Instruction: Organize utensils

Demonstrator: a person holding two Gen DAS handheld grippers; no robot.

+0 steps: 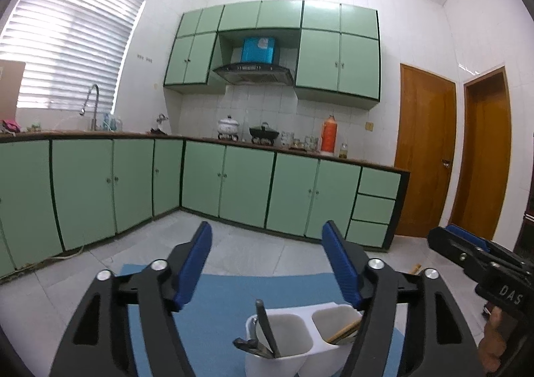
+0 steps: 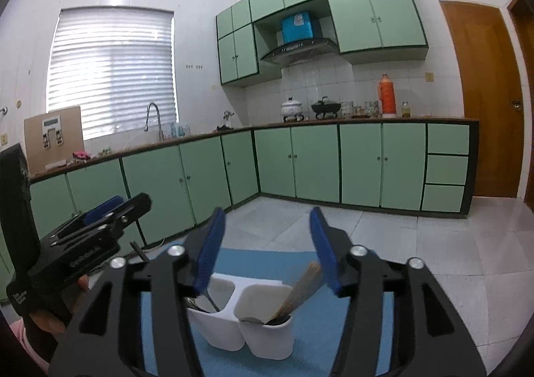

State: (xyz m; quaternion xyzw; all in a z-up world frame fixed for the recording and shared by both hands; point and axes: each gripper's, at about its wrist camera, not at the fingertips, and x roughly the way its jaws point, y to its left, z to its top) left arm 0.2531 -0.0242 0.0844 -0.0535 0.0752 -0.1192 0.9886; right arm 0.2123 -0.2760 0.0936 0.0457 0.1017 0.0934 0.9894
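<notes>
Landmark: I saw a white two-compartment plastic caddy on a blue mat.
Left hand-held gripper: released, empty, above caddy.
Right hand-held gripper: released, empty, above caddy.
Utensils: wooden chopsticks inside caddy's right compartment.

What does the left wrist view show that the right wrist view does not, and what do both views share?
Only the left wrist view shows a second wooden doorway fully and a wooden stick beyond the mat. Only the right wrist view shows the cardboard box fully. Both share the white two-compartment holder on the blue mat, and both open grippers: left gripper, right gripper.
</notes>
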